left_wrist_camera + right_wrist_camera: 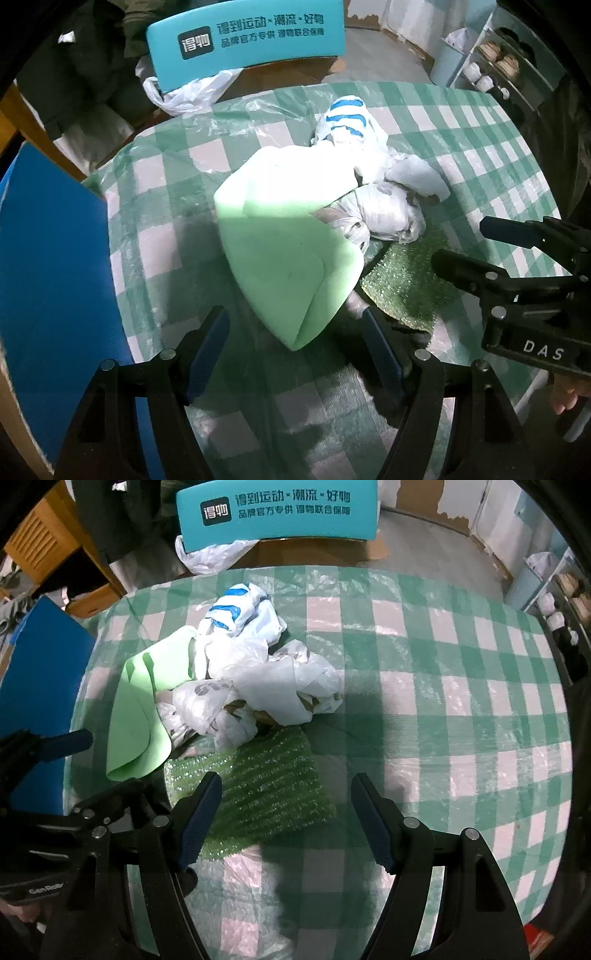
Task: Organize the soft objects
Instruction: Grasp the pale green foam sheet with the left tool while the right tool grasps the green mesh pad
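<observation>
A teal box (245,37) at the upper middle of both views carries white Chinese print: a dark square logo (195,46) reading 得物, then the line 得到运动×潮流×好物, and below it a smaller line, 品牌官方专供 得物联合保障. In the left wrist view, at the right edge, the right claw (461,243) bears the white letters "DAS" (543,350) on its black body. In the right wrist view, lower left, the left claw's body shows small white lettering, "Gen Rob" (46,890), cut off.
</observation>
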Demonstrator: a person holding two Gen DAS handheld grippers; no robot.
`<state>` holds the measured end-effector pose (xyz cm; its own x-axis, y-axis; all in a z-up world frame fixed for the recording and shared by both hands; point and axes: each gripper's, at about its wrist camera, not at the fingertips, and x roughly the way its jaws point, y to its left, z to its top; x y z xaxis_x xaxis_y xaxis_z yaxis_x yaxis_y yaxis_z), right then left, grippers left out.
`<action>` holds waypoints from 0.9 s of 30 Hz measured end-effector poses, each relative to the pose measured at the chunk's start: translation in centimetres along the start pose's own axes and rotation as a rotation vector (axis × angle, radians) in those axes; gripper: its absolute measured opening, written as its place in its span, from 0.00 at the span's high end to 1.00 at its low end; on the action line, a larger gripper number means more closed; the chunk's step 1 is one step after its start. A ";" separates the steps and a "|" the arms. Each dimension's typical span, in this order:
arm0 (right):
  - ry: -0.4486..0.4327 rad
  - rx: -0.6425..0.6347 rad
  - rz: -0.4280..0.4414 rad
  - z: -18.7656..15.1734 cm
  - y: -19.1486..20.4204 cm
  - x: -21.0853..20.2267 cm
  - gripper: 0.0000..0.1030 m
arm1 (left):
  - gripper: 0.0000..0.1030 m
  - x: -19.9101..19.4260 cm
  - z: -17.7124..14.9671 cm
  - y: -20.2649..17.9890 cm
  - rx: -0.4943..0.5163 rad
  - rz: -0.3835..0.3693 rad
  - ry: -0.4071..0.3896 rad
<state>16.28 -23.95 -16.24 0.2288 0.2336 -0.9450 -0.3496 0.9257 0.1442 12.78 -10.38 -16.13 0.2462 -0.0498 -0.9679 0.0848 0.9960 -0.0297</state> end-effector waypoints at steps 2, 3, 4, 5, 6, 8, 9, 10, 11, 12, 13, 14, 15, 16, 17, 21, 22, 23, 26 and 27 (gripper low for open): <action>0.003 -0.005 0.007 0.0 0.1 0.4 0.29 | 0.22 0.4 0.1 -0.2 0.012 0.005 0.004; 0.002 -0.008 0.006 0.0 0.1 0.5 0.29 | 0.22 0.6 0.2 -0.3 0.012 0.006 0.006; 0.006 -0.011 0.005 0.0 0.1 0.8 0.29 | 0.22 0.8 0.2 -0.4 0.010 0.007 0.010; 0.009 -0.012 0.006 0.0 0.0 1.0 0.29 | 0.22 1.1 0.2 -0.4 0.005 0.003 0.015; 0.008 -0.011 0.009 0.1 0.1 1.1 0.29 | 0.22 1.4 0.1 -0.4 0.002 -0.004 0.022; 0.015 -0.015 0.010 0.1 0.0 1.5 0.29 | 0.22 1.8 0.2 -0.5 0.002 -0.012 0.027; 0.015 -0.015 0.010 0.1 0.0 1.6 0.29 | 0.22 2.0 0.2 -0.6 0.006 -0.007 0.028; 0.018 -0.015 0.009 0.1 0.0 1.7 0.29 | 0.22 2.1 0.3 -0.6 0.010 0.001 0.029; 0.021 -0.016 0.009 0.0 -0.1 1.9 0.29 | 0.22 2.3 0.4 -0.7 0.018 0.011 0.023; 0.024 -0.018 0.008 0.0 -0.2 2.0 0.29 | 0.22 2.3 0.4 -0.8 0.026 0.019 0.017; 0.026 -0.017 0.007 0.1 -0.2 2.1 0.29 | 0.22 2.4 0.5 -1.0 0.037 0.031 0.010; 0.028 -0.019 0.005 0.0 -0.4 2.2 0.29 | 0.22 2.4 0.5 -1.1 0.046 0.040 0.006; 0.027 -0.020 0.003 -0.1 -0.4 2.3 0.29 | 0.22 2.5 0.6 -1.2 0.053 0.045 0.001; 0.029 -0.022 -0.002 -0.1 -0.5 2.4 0.29 | 0.22 2.5 0.6 -1.3 0.059 0.049 -0.003; 0.032 -0.024 -0.006 -0.1 -0.5 2.5 0.29 | 0.25 2.6 0.6 -1.3 0.067 0.059 -0.010; 0.030 -0.016 -0.010 0.0 -0.6 2.9 0.29 | 0.45 2.5 0.5 -1.6 0.098 0.116 -0.032; 0.032 -0.014 -0.013 0.0 -0.8 2.9 0.29 | 0.51 2.4 0.4 -1.7 0.103 0.116 -0.035; 0.032 -0.011 -0.013 0.0 -0.8 3.0 0.29 | 0.59 2.3 0.3 -1.7 0.102 0.106 -0.037; 0.030 -0.003 -0.009 0.0 -1.2 2.8 0.29 | 0.86 2.1 0.2 -1.1 0.082 0.082 -0.032; 0.028 -0.004 -0.007 -0.1 -1.2 2.7 0.29 | 0.88 2.0 0.1 -1.0 0.071 0.067 -0.028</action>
<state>17.25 -24.45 -18.97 0.2058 0.2187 -0.9539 -0.3519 0.9261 0.1364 13.31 -11.52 -18.01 0.2807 0.0134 -0.9597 0.1354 0.9893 0.0534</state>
